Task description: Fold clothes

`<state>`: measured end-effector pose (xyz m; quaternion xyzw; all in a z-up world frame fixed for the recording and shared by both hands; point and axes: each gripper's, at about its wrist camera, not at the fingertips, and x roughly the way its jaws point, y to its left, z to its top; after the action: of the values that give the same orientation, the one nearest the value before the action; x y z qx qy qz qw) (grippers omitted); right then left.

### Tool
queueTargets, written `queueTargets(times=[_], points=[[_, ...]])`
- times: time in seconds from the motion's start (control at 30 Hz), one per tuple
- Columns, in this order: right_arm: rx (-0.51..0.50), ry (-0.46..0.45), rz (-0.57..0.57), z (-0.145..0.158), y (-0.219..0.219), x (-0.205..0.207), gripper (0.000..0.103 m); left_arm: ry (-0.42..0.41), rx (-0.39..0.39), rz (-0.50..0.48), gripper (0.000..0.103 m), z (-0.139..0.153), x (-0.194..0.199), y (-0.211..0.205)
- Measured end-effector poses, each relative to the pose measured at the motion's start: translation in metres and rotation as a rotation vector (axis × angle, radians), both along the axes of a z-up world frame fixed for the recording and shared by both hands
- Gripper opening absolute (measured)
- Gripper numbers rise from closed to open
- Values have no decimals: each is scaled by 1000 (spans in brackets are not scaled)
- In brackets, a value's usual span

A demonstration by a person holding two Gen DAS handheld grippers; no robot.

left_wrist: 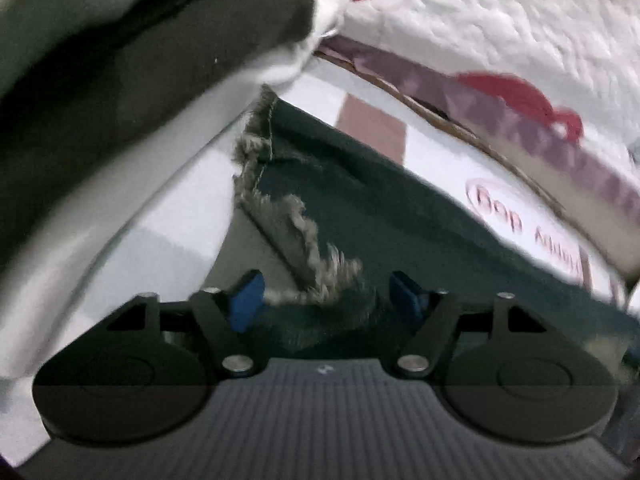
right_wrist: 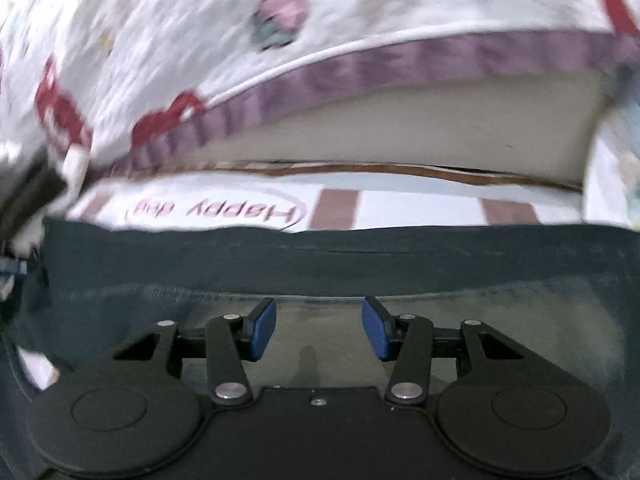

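The dark teal denim garment with a frayed grey-brown hem lies spread on a white sheet with pale brown stripes and a pink "Happy day" print, which looks to be a bed surface; on the far side sits a white quilted cover with red motifs and a purple striped border. In the left wrist view the frayed hem runs down toward the left claw, whose blue pads stand spread with the ragged edge between them but not pinched. In the right wrist view the right claw is also spread, low over a paler faded patch of the denim, with a stitched seam or folded edge just beyond the pads. A blurred dark sleeve with a white cuff crosses the left view, upper left. Both views are motion-smeared, so whether the pads touch the cloth cannot be told. Risks, as judged: the left claw closing on loose fringe alone, which would slip or pull threads; the right claw catching a single layer, or the sheet with it, dragging the bedding; uneven lift between the two sides skewing any fold. Whether the garment is already folded over once is unclear.
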<state>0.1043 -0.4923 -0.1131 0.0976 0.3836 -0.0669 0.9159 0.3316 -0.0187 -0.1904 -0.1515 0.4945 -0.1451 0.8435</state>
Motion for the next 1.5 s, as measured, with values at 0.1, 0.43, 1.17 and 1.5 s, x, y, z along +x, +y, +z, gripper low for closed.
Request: queueTargets(times=[0.1,0.43,1.17,1.5], points=[[-29,40,48,-3,17,12,53,5,-41,21,101,-1,19,-6],[-16,37,30,-2,32,-1,53,-308,78,-77,0,51,31,-17],[-103,132,-72,-30,4,-13,63,-275,181,-129,74,28,-17,35],[-90,121,-96,-37,1,-19,68,-121,91,-88,77,14,-22,63]])
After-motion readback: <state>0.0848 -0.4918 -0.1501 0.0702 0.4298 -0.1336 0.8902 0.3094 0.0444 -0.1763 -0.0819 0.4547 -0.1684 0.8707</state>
